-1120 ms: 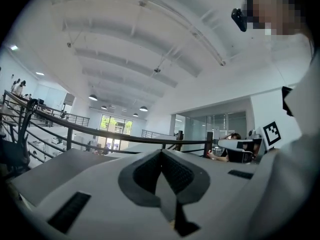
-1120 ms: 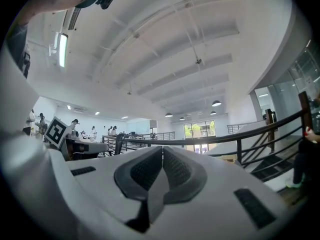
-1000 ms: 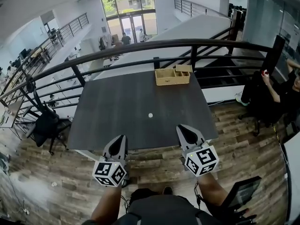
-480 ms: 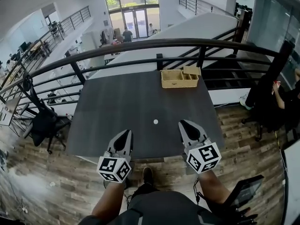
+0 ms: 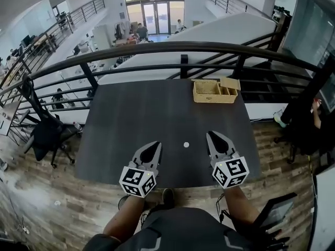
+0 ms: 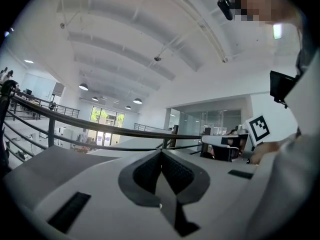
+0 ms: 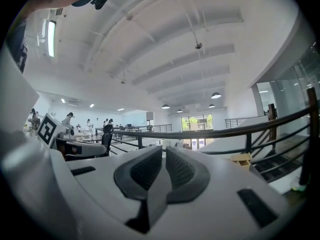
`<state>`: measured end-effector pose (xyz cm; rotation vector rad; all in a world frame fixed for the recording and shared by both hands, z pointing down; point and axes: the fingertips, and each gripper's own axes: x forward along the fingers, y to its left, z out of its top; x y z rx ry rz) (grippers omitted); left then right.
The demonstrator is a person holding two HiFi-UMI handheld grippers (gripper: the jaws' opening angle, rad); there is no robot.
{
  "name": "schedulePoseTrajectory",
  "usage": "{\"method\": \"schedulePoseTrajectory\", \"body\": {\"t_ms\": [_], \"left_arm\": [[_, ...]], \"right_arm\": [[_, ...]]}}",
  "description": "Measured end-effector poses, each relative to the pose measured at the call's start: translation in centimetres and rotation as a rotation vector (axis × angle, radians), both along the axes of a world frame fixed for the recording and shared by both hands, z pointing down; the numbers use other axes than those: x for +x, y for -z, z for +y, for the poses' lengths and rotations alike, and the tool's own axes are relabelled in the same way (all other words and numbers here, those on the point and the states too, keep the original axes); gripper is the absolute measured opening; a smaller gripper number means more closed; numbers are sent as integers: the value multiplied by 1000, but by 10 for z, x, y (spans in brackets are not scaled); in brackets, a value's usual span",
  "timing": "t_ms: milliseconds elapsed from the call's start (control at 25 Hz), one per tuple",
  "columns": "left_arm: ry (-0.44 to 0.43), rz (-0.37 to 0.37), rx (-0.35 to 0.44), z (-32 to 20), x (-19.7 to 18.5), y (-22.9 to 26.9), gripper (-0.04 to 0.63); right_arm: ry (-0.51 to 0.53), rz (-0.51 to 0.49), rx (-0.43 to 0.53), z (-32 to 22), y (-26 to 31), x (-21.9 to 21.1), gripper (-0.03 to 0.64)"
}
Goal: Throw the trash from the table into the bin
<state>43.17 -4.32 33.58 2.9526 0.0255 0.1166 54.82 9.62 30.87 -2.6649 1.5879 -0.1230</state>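
Step in hand, as I judge it: the reach for the trash, nothing picked up yet. Left gripper is hovering level over the near edge of the worktop, its fingers pressing together on nothing. Just right of it the trash, one small white scrap, is lying on the bare worktop between the two grippers, apart from both and touching neither. Right gripper is hanging at about the same height on the scrap's other side, its fingers likewise closed with nothing between them. Far right, a wooden box with compartments is sitting at the back corner by the railing; whether it is serving as the bin I cannot tell, and no other bin is showing. Next move, by my reading: one gripper is needing to spread its fingers, tip down over the scrap and pinch low, since a piece that small is sitting nearly flush with the surface.
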Motion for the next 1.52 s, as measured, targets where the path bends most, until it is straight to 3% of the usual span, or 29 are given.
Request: {"method": "schedulePoseTrajectory", "body": {"t_ms": [160, 320, 560, 720, 920, 1200, 1520], "left_arm": [[18, -63, -30, -27, 18, -33, 0], [-11, -130, -99, -41, 41, -77, 0], [10, -250, -90, -60, 69, -149, 0], [12, -348, -89, -66, 80, -197, 103], [60, -451, -95, -79, 82, -245, 107], [109, -476, -102, -90, 77, -270, 106], [67, -509, -129, -88, 81, -281, 106]], "right_arm": [[-4, -60, -53, -25, -37, 18, 17], [0, -133, -128, -44, -85, 39, 108], [9, -231, -264, -69, -170, 61, 194], [35, -287, -380, -84, -229, 64, 225], [59, -351, -512, -94, -293, 61, 233], [32, -379, -622, -98, -340, 61, 233], [31, -399, -676, -103, -360, 63, 225]]}}
